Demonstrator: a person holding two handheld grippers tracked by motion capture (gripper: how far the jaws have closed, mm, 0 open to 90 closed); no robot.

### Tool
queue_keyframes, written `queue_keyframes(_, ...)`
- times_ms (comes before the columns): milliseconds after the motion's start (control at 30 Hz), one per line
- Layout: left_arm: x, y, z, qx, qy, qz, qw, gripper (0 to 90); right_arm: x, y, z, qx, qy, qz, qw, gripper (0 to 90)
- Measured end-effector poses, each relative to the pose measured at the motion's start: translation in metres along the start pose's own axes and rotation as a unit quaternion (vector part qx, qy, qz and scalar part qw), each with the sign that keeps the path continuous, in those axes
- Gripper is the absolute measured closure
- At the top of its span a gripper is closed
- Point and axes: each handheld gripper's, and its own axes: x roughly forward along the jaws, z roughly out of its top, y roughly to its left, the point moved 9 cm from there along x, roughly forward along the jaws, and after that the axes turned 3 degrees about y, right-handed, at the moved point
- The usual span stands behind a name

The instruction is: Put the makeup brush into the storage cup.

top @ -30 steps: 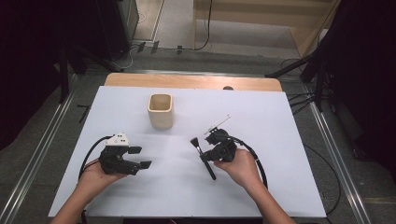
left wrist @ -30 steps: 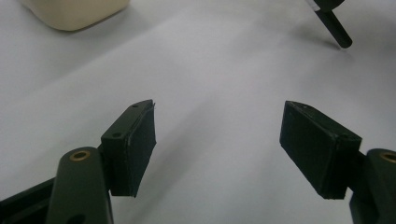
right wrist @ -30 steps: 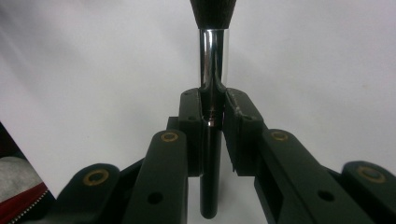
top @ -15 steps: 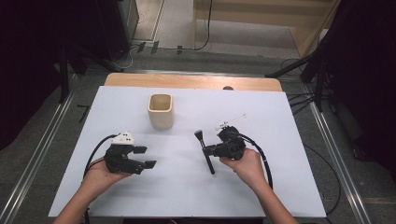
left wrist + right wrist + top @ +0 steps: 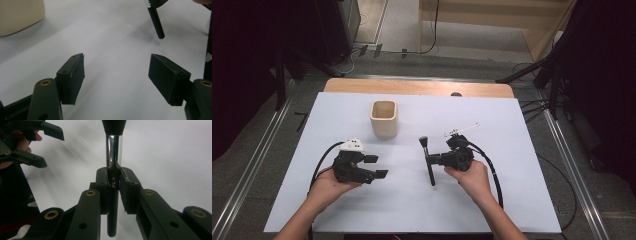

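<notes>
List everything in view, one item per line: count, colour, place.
Table: one, white top with a wooden far edge, centre.
Cup: one, cream, upright, far left of centre.
Brush: one, black with a silver collar, held in the right gripper.
Thin stick: one, white, beyond the right gripper.
Left gripper: one, black, jaws open, near left.
Right gripper: one, black, shut on the brush.
Hands: two, near edge.

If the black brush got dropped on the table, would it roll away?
Probably a little. The brush has a round, straight handle, so it could roll, though its wider head may make it curve and stop. It looks stiff, staying straight in the right gripper. Its shiny metal collar might be slippery.
</notes>
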Motion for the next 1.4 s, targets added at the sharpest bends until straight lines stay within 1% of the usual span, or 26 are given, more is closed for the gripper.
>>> queue_keyframes(167,0.005,-0.006,0.007,-0.001,-0.005,-0.011,0.9999,30.1,-0.001,0.003,0.001,0.005,-0.008,0.005,0.9999,79.4)
queue_keyframes(300,0.009,-0.011,0.01,0.002,-0.004,-0.014,0.9999,30.0,-0.002,0.004,0.003,0.011,-0.016,0.01,0.9998,79.4)
queue_keyframes(400,0.012,-0.014,0.013,0.005,-0.003,-0.018,0.9998,29.8,-0.002,0.006,0.004,0.012,-0.023,0.011,0.9996,79.4)
queue_keyframes(533,0.017,-0.02,0.018,0.003,-0.005,-0.029,0.9996,29.8,-0.001,0.008,0.005,0.016,-0.032,0.006,0.9993,79.4)
queue_keyframes(600,0.02,-0.023,0.02,0.003,-0.005,-0.03,0.9995,29.8,-0.001,0.008,0.005,0.018,-0.034,0.007,0.9992,79.4)
queue_keyframes(667,0.023,-0.024,0.019,0.007,0.001,-0.027,0.9996,29.8,0.0,0.01,0.006,0.018,-0.035,0.009,0.9992,79.4)
queue_keyframes(700,0.024,-0.026,0.019,0.006,0.004,-0.029,0.9996,29.8,0.001,0.01,0.006,0.014,-0.038,0.009,0.9991,79.4)
queue_keyframes(900,0.028,-0.031,0.023,0.002,0.001,-0.039,0.9993,29.9,0.003,0.014,0.007,0.016,-0.038,0.013,0.9991,79.4)
queue_keyframes(933,0.029,-0.032,0.024,-0.003,-0.001,-0.041,0.9992,29.9,0.003,0.014,0.007,0.017,-0.04,0.013,0.999,79.4)
queue_keyframes(1100,0.033,-0.034,0.026,-0.002,0.0,-0.044,0.999,30.1,0.004,0.015,0.008,0.013,-0.048,0.014,0.9987,79.4)
queue_keyframes(1233,0.035,-0.036,0.028,-0.005,-0.002,-0.045,0.999,30.1,0.006,0.017,0.009,0.014,-0.048,0.016,0.9986,79.4)
queue_keyframes(1400,0.038,-0.037,0.031,-0.012,-0.005,-0.051,0.9986,30.4,0.007,0.02,0.01,0.015,-0.052,0.019,0.9983,79.4)
